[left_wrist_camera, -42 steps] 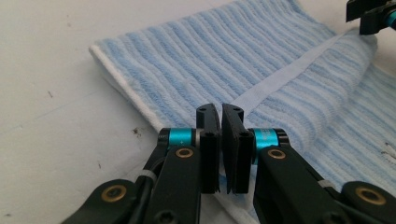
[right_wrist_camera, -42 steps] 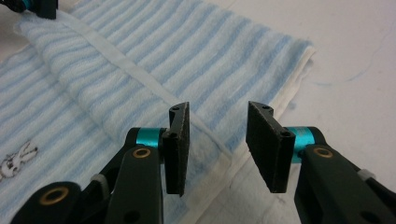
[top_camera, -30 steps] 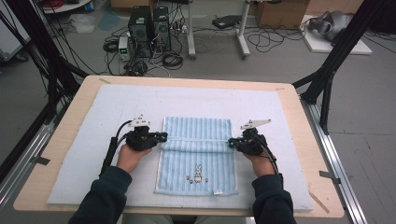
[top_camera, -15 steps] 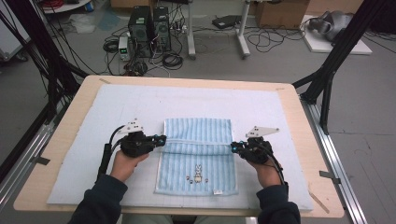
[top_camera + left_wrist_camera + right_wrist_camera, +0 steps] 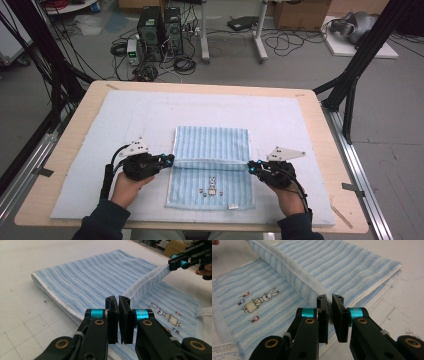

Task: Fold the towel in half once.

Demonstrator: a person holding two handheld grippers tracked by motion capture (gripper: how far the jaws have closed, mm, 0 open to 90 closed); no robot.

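We hold a blue striped towel (image 5: 211,170) at the lower centre of the high view, lying on the white padded mat (image 5: 125,115) that covers the table (image 5: 320,130). Our left claw (image 5: 170,161) is pressed together on the corner of the turned-over edge at the towel's left side, and our right claw (image 5: 251,168) pinches the matching corner at the right, so the edge hangs taut between them above the rabbit print (image 5: 212,183).

As we see it, the risk is uneven travel: if one claw leads, the fold will skew, and a thin pinch on the hem could slip out.

Beyond the table, at the top of the frame, a grey floor carries computer towers (image 5: 160,25), cables and cardboard boxes.
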